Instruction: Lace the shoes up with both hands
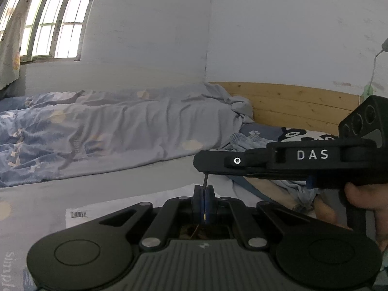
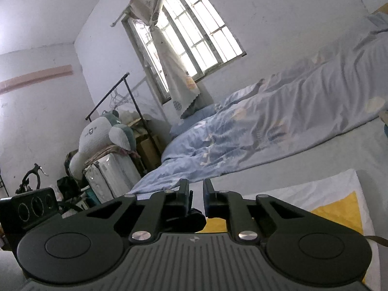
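Two hand-held grippers over bed (image 1: 121,181), left hand-held gripper (image 1: 204,191) pinching shoelace (image 1: 205,179), right hand-held gripper (image 2: 196,189) slightly parted

- Daylight enters through the barred window (image 2: 191,34), whose panes are blown out to white glare.
- The walls (image 1: 278,29) and the bedding (image 1: 109,131) are evenly, softly lit with a bluish cast.
- Both views are slightly soft and grainy.
- Fisheye bending curves straight lines, and the corners go black.

White walls (image 1: 278,29), barred bright window (image 2: 191,38), bed with blue duvet (image 1: 101,131), wooden headboard (image 1: 298,101)
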`<state>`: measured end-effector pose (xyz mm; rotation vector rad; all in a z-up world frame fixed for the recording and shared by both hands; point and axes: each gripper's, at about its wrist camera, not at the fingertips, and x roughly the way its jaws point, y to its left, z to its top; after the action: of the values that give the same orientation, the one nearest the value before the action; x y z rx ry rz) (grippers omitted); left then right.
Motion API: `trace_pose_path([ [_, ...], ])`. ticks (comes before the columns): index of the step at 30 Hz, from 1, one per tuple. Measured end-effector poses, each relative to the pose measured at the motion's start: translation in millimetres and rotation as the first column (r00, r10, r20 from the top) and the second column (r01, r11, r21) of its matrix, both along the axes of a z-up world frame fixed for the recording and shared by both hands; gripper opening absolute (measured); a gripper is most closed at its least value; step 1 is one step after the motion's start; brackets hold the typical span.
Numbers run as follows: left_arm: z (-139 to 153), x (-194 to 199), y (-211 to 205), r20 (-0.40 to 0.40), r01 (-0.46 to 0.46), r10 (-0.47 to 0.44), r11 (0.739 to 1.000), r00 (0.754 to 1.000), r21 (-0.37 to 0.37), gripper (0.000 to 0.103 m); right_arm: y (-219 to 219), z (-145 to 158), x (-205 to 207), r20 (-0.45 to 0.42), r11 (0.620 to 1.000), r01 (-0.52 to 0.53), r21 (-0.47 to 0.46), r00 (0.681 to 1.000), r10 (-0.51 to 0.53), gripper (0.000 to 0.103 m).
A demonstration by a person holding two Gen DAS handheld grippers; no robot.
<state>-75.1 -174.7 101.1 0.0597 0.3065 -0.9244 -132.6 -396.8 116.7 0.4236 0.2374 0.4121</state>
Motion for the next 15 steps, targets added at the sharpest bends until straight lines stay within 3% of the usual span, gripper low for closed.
trace_pose_path([
  [15, 1, 3, 2, -0.013, -0.012, 0.011, 1.000, 1.000, -0.005, 0.004, 15, -4, -7, 0.004, 0.997, 0.001, -0.074, 1.000, -0.001, 0.003],
])
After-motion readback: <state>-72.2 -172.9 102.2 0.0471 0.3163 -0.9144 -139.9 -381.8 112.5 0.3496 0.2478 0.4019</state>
